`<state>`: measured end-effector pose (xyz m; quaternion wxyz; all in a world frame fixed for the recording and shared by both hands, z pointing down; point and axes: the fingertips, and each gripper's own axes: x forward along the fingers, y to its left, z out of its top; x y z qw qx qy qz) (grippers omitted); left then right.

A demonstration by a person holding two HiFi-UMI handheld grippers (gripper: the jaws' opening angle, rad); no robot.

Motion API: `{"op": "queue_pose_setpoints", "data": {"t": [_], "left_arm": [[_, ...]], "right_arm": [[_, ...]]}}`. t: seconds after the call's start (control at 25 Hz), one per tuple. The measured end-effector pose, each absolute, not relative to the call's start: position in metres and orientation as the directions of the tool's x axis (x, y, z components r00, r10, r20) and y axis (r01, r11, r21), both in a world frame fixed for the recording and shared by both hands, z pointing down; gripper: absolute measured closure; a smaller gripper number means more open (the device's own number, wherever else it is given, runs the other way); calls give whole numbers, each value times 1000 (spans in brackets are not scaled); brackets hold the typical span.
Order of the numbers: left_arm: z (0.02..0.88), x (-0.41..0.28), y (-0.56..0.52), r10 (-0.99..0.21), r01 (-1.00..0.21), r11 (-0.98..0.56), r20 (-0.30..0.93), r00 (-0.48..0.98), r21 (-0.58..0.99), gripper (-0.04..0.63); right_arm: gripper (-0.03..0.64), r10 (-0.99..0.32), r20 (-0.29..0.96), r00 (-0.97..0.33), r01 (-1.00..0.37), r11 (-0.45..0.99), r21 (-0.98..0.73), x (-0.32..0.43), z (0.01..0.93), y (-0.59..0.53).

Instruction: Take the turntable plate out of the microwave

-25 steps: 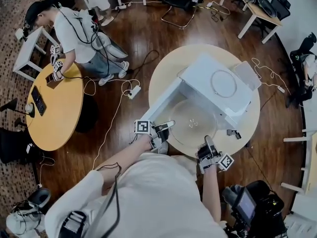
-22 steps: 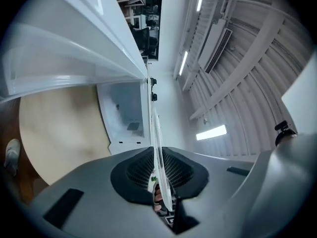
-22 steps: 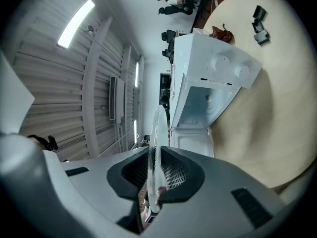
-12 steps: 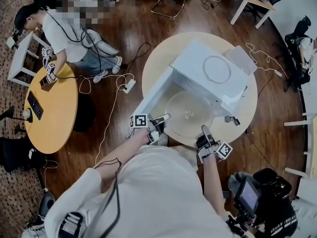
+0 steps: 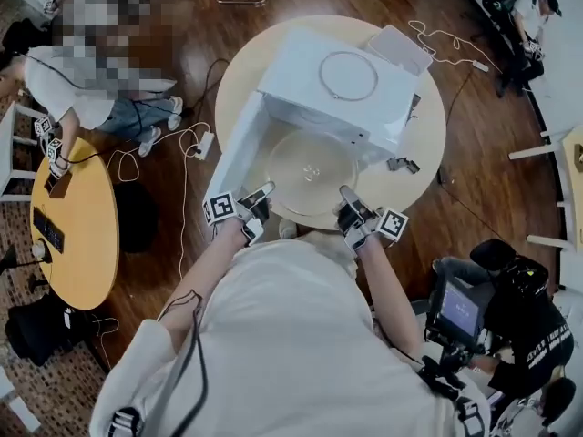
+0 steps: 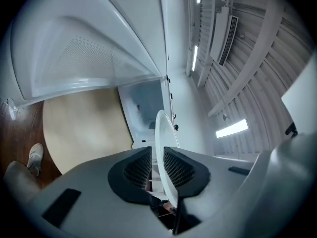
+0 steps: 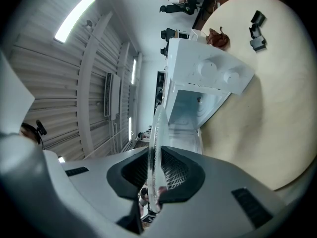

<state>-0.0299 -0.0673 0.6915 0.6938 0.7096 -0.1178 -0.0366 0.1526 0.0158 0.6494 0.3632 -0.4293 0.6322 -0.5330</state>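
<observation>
**Head view.** The plate [image 5: 310, 169] is out of the microwave [image 5: 332, 76]. It sits just in front of the open cavity, over the near part of the counter [image 5: 428, 139]. The door [image 5: 232, 144] stands open at the left. The left gripper [image 5: 264, 192] is at the plate's near-left rim and the right gripper [image 5: 347, 197] at its near-right rim. Whether the plate rests on the counter or hangs just above it cannot be told. The clear glass blurs its outline, and the person's body hides the near counter edge.

**Left gripper view.** The jaws of the left gripper [image 6: 157, 152] have just been opening. The plate [image 6: 161, 130] rim stands between them, against one pad, with a thin gap at the other. They are not clamping it.

**Right gripper view.** The jaws of the right gripper [image 7: 157, 170] are almost closed and clamp the plate [image 7: 157, 133] rim.

**Handling.** The plate is judged to be glass: stiff, fairly heavy, smooth and breakable. Take hold at the rim, at two points well apart, with the plate kept level. A one-sided grip is likely to let it tilt or slip.
</observation>
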Motion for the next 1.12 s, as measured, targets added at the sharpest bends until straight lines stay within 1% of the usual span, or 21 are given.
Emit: {"op": "queue_pose_setpoints", "data": {"t": [0.4, 0.52, 0.72, 0.84, 1.0, 1.12], "left_arm": [[724, -40, -60, -217, -265, 1, 259, 941, 964, 529], [728, -39, -58, -211, -277, 0, 270, 939, 961, 517], [737, -40, -55, -198, -302, 1, 296, 934, 953, 517], [743, -40, -55, -190, -332, -11, 324, 927, 943, 505], [748, -38, -50, -173, -373, -21, 364, 915, 928, 488], [752, -39, -46, -156, -403, -16, 396, 905, 915, 486]], "right_arm": [[575, -933, 55, -355, -160, 3, -987, 153, 665, 23], [575, -934, 63, -352, -168, -4, -986, 156, 671, 26], [575, -935, 73, -347, -173, -13, -985, 155, 678, 29], [575, -935, 90, -344, -180, -29, -983, 156, 683, 31], [575, -931, 81, -357, -216, -2, -976, 159, 682, 31], [575, -929, 88, -360, -214, -10, -977, 158, 685, 34]]}}
